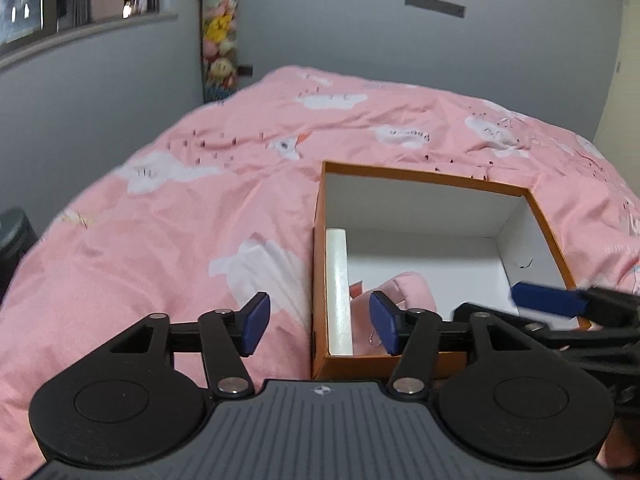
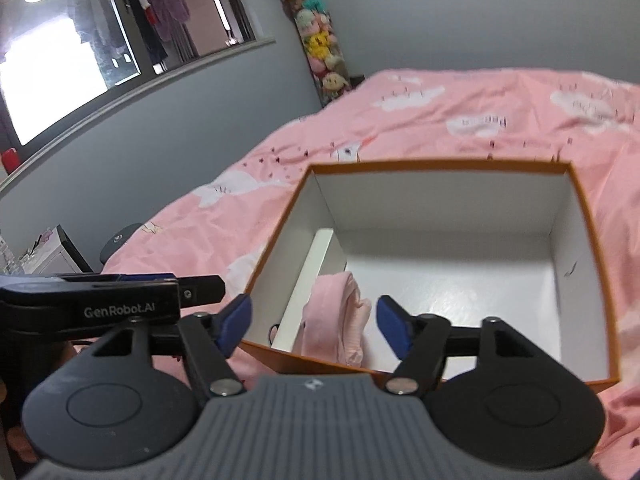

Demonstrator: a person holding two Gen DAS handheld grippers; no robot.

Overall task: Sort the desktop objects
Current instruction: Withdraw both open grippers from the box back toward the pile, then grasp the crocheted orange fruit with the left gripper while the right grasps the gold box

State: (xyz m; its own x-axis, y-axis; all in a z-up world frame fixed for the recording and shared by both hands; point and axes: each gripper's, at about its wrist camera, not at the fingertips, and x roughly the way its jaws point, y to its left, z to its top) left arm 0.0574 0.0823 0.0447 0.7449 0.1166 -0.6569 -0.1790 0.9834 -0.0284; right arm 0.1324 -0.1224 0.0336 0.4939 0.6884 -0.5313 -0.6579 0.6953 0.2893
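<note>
With both tongs, left and right, wide open and empty over the box, cloth bunched against divider could snag.

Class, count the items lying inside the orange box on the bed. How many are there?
2. A white rod-like piece lies along the left wall of the orange box; a folded pink garment sits beside it near the front. The front wall may hide something small.

Two wrist views — close, downward, sharing box.
</note>
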